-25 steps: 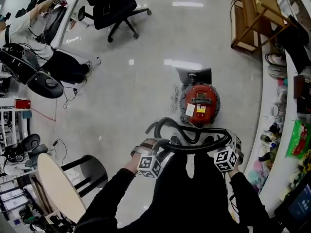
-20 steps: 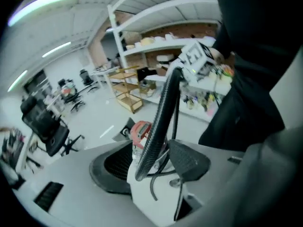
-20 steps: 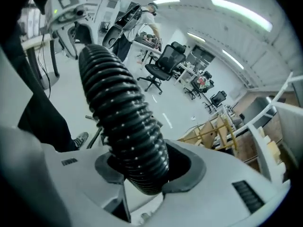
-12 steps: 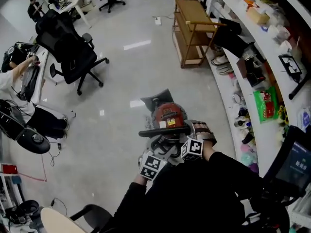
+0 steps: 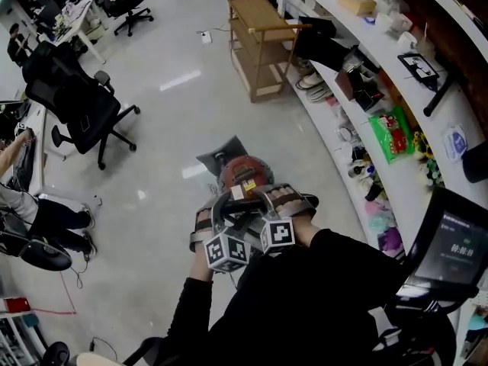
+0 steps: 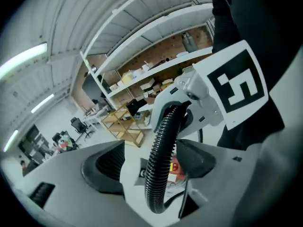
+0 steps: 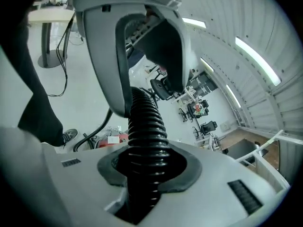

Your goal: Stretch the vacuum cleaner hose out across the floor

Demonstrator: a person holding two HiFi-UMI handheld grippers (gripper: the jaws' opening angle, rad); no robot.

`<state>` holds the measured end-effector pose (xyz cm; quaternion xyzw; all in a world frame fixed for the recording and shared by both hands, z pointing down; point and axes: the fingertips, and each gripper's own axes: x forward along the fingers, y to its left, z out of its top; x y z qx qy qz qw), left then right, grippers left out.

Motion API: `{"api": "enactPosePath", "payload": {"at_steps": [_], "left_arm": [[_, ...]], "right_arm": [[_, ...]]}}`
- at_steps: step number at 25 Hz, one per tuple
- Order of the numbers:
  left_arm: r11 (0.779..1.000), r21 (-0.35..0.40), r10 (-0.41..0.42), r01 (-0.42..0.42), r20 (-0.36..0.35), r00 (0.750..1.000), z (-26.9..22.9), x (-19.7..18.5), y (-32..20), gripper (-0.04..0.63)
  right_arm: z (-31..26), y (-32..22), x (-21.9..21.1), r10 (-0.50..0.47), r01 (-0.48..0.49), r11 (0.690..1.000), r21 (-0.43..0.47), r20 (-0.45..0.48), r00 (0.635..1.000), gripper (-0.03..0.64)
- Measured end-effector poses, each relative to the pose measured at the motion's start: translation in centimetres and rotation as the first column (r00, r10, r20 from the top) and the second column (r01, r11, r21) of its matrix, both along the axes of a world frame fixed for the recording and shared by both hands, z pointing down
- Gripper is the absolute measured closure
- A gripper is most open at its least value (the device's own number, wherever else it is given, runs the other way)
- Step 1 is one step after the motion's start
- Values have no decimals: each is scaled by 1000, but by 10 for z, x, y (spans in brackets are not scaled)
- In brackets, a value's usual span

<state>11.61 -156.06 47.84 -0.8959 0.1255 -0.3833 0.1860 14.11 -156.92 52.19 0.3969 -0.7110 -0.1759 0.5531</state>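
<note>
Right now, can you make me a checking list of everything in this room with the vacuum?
Surface: shiny grey floor.
Job's things: red vacuum cleaner sits on the floor; its black ribbed hose is lifted up to both grippers.
Clutter: long counter crowded with small items; wooden rack beside it.
Grippers: left gripper open, its jaws have just been opening, hose loose between them; right gripper shut on the hose, its jaws have just been closing.
Cables: thin black leads hang by a table.
Surroundings: office chair, a seated person.
</note>
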Motion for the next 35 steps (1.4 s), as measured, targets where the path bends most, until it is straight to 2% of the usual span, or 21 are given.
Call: {"api": "enactPosePath", "payload": {"at_steps": [2, 4, 5, 7, 8, 9, 12, 14, 16, 17, 19, 21, 24, 27, 29, 30, 31, 32, 33, 35], "left_arm": [[998, -58, 19, -13, 106, 994, 23, -7, 7, 261], [999, -39, 40, -33, 205, 978, 34, -15, 18, 261], [999, -6, 33, -33, 228, 973, 34, -17, 22, 261], [998, 70, -17, 1, 233, 972, 27, -20, 22, 287], [995, 92, -49, 28, 229, 972, 24, -22, 22, 399], [994, 94, -74, 54, 228, 971, 21, -24, 25, 436], [991, 49, -135, 127, 244, 960, 22, -27, 46, 437], [983, 49, -183, 177, 279, 942, 23, -28, 55, 437], [972, 54, -234, 228, 319, 919, 26, -35, 59, 439], [967, 53, -253, 250, 328, 910, 26, -39, 60, 438], [961, 54, -274, 271, 318, 908, 21, -46, 64, 439], [962, 63, -274, 267, 289, 917, 6, -47, 71, 439], [966, 80, -260, 248, 257, 931, -23, -44, 89, 439], [972, 109, -228, 206, 257, 939, -46, -41, 103, 439], [971, 139, -222, 193, 240, 945, -60, -44, 98, 440], [969, 150, -226, 195, 226, 948, -64, -48, 98, 440], [966, 154, -235, 205, 211, 949, -66, -56, 102, 440], [963, 150, -252, 225, 194, 948, -66, -65, 109, 440], [957, 142, -276, 253, 175, 945, -64, -76, 116, 440], [946, 125, -316, 300, 131, 940, -55, -105, 121, 440]], "right_arm": [[-4, 6, -13, -54, 54, 999, 3, 17, 998, 488], [-17, 12, -28, -109, 108, 994, 30, 27, 994, 488], [-27, 14, -36, -137, 135, 989, 53, 31, 990, 488], [-40, 20, -47, -197, 194, 977, 85, 37, 980, 488], [-41, 25, -51, -227, 223, 971, 88, 42, 973, 488], [-41, 30, -53, -254, 248, 965, 89, 54, 966, 488], [-44, 48, -55, -312, 300, 948, 101, 125, 942, 486], [-41, 59, -49, -320, 304, 947, 106, 191, 928, 482], [-29, 62, -26, -262, 246, 965, 94, 250, 932, 444], [-20, 62, -9, -208, 194, 978, 74, 287, 935, 394], [4, 61, 28, -93, 99, 995, 1, 370, 925, 317], [32, 66, 58, -20, 57, 996, -74, 424, 905, 297], [58, 80, 75, 2, 66, 991, -121, 488, 873, 293], [78, 95, 79, 14, 79, 984, -160, 513, 858, 295], [98, 105, 87, 87, 62, 963, -263, 520, 850, 315], [103, 111, 89, 124, 54, 950, -307, 531, 838, 350], [103, 117, 88, 144, 54, 943, -328, 551, 822, 416], [97, 123, 84, 141, 64, 943, -325, 568, 811, 445], [86, 126, 81, 122, 75, 949, -307, 574, 810, 446], [62, 125, 73, 89, 66, 965, -252, 554, 828, 449]]}}
